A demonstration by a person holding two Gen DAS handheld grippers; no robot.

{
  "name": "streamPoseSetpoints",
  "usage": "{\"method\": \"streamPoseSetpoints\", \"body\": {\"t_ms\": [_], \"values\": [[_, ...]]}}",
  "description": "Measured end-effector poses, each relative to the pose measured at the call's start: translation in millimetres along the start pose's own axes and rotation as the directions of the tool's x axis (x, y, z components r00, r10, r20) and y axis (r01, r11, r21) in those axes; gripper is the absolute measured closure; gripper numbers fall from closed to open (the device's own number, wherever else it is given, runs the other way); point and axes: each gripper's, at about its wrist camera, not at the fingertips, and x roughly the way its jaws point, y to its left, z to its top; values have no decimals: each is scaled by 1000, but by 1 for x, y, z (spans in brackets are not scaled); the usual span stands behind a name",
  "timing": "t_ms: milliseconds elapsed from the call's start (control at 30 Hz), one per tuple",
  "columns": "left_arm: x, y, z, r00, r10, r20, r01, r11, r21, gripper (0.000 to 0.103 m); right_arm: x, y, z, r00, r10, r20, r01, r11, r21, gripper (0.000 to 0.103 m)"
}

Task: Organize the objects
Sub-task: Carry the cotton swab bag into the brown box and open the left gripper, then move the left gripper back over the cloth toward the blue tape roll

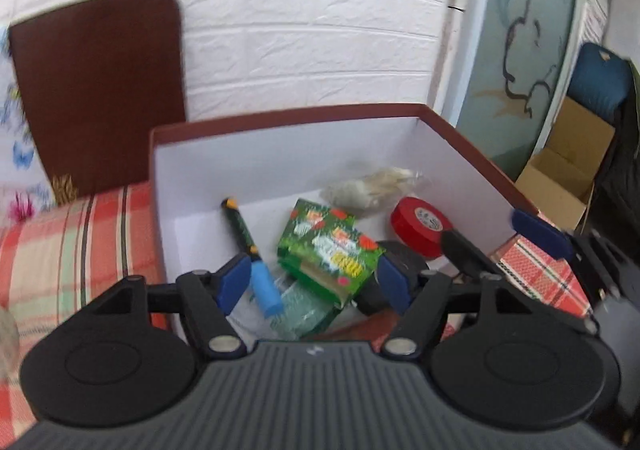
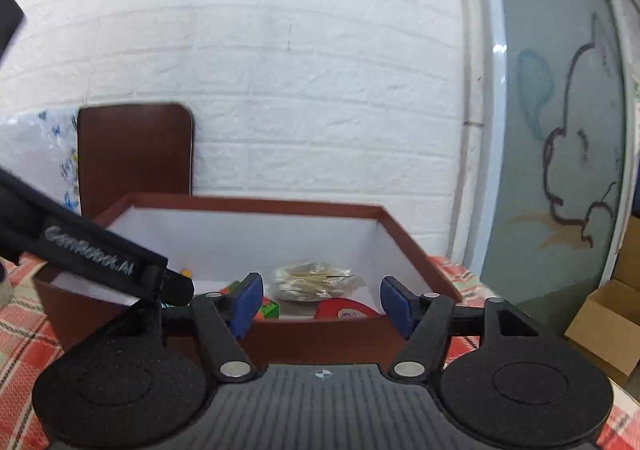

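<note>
White brick wall behind one box holding one red tape roll; both hand-held grippers wide, empty.

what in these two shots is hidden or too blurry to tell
- Left wrist view: black roll partly behind the left gripper's finger.
- Left wrist view: clear packet under the green box, contents unreadable.
- Right wrist view: box near wall hides most of the red tape.

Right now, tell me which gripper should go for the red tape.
Left. The left gripper hangs over the open box, looking down at the red tape; the right gripper sits outside the front wall.
</note>
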Motion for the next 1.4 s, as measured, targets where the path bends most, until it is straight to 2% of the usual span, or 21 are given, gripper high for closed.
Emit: {"method": "streamPoseSetpoints", "body": {"t_ms": [100, 167, 267, 333, 433, 500, 567, 633, 700, 767, 833, 933, 967, 1000, 1033, 1067, 1133, 1167, 1267, 1400], "values": [[-15, 1, -8, 999, 38, 35, -38, 999, 4, 32, -24, 2, -9, 1000, -7, 6, 6, 999, 42, 36], [-33, -2, -12, 997, 38, 73, -39, 999, 22, 32, -42, -1, -13, 1000, 0, -9, 1, 997, 73, 36], [-65, -7, -23, 989, 33, 146, -40, 998, 46, 32, -51, 1, -23, 995, 40, -90, -30, 993, 117, 35], [-85, -5, -38, 986, 10, 167, -21, 998, 61, 32, -54, 7, -30, 981, 85, -174, -59, 987, 153, 36], [-106, 9, -71, 988, -3, 155, -9, 997, 76, 32, -49, 24, -38, 951, 157, -265, -111, 977, 182, 36], [-111, 32, -96, 994, 27, 101, -33, 998, 52, 32, -50, 42, -41, 923, 214, -320, -169, 972, 163, 36], [-111, 68, -121, 995, 100, 22, -100, 995, -18, 32, -57, 69, -47, 887, 291, -359, -259, 956, 137, 36], [-116, 112, -146, 980, 192, -54, -197, 975, -105, 32, -62, 101, -53, 839, 361, -407, -353, 930, 99, 36], [-131, 155, -169, 952, 296, -74, -304, 938, -166, 32, -71, 133, -57, 810, 407, -422, -430, 902, 45, 34], [-154, 197, -190, 908, 413, -63, -417, 885, -208, 32, -76, 164, -58, 766, 465, -445, -515, 857, 8, 34], [-180, 243, -207, 843, 534, -67, -531, 804, -268, 30, -78, 196, -57, 718, 515, -469, -593, 805, -25, 33], [-215, 306, -239, 710, 695, -114, -682, 639, -356, 30, -74, 248, -45, 658, 584, -475, -688, 723, -65, 35], [-230, 325, -251, 694, 709, -126, -685, 596, -419, 28, -71, 267, -39, 641, 612, -463, -715, 696, -70, 37], [-246, 339, -259, 723, 686, -81, -617, 589, -521, 28, -69, 288, -33, 628, 636, -449, -736, 672, -77, 37], [-259, 346, -267, 742, 670, -26, -552, 587, -592, 28, -67, 309, -29, 618, 655, -434, -753, 652, -89, 37], [-261, 350, -270, 751, 660, -7, -522, 587, -619, 27, -65, 331, -25, 608, 672, -423, -769, 631, -102, 37], [-259, 350, -268, 746, 666, -1, -526, 587, -615, 26, -55, 374, -23, 582, 702, -410, -798, 590, -123, 37], [-257, 349, -266, 744, 668, -4, -532, 588, -609, 26, -52, 395, -23, 580, 705, -408, -803, 579, -142, 37], [-258, 354, -267, 756, 655, 13, -501, 590, -633, 25, -37, 450, -26, 602, 677, -423, -792, 572, -214, 37], [-256, 348, -270, 758, 652, 20, -494, 595, -634, 24, -16, 485, -26, 594, 661, -458, -794, 572, -204, 38]]}}
